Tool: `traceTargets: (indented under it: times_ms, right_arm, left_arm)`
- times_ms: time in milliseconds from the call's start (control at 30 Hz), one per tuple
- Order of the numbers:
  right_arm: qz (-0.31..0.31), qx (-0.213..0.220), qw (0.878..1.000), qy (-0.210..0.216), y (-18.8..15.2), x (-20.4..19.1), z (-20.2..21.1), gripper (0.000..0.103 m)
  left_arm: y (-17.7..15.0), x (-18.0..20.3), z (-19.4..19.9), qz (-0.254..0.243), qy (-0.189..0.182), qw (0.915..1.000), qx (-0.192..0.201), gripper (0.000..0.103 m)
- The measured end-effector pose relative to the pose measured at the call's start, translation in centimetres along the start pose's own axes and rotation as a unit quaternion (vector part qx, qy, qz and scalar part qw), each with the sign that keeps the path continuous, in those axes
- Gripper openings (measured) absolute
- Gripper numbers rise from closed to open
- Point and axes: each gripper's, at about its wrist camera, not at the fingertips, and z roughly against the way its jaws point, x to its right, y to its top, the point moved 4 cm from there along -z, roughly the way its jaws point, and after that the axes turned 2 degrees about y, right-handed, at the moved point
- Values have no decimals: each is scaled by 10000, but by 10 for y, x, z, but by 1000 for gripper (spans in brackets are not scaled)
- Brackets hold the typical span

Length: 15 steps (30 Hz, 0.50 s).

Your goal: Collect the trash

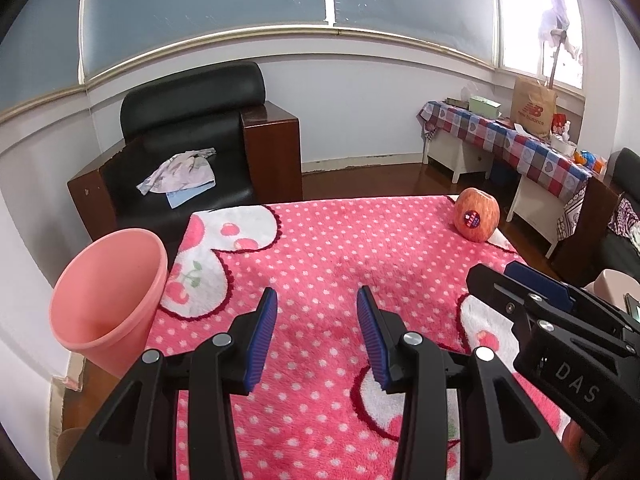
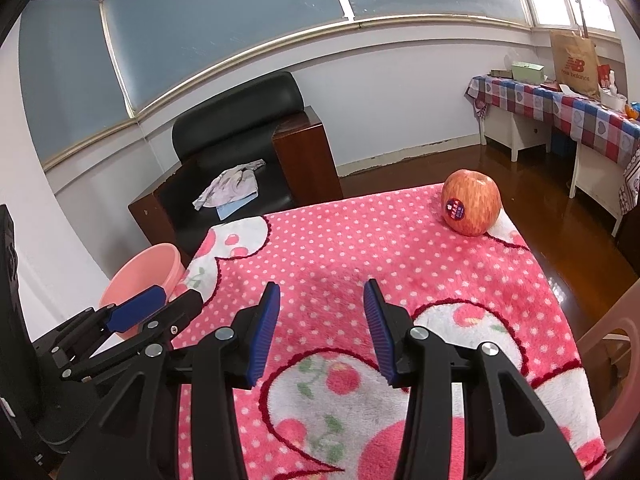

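A pink plastic bin [image 1: 108, 300] stands on the floor at the left edge of a table covered by a pink dotted blanket [image 1: 320, 248]; in the right wrist view the bin [image 2: 140, 276] shows at lower left. A red-orange apple [image 1: 477, 215] with a sticker sits near the table's far right corner, and the apple [image 2: 471, 202] is upright in the right wrist view too. My left gripper [image 1: 317, 300] hovers open over the blanket with nothing between its blue pads. My right gripper [image 2: 322, 294] is open too, empty, beside the left one [image 2: 156, 304].
A black armchair [image 1: 188, 140] with crumpled cloth [image 1: 180, 174] stands behind the table. A side table with a checked cloth [image 1: 520, 140], a paper bag [image 1: 532, 108] and boxes lines the right wall. A pale chair back [image 2: 616, 344] is at the right.
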Motion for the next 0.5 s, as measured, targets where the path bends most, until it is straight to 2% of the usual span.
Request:
traceTargets:
  times_ms: [500]
  right_arm:
    - [-31,-95,9999,8,-3,1,-7,44]
  left_arm:
    - [-3,3,-7,-48,-22,10000,-49,41]
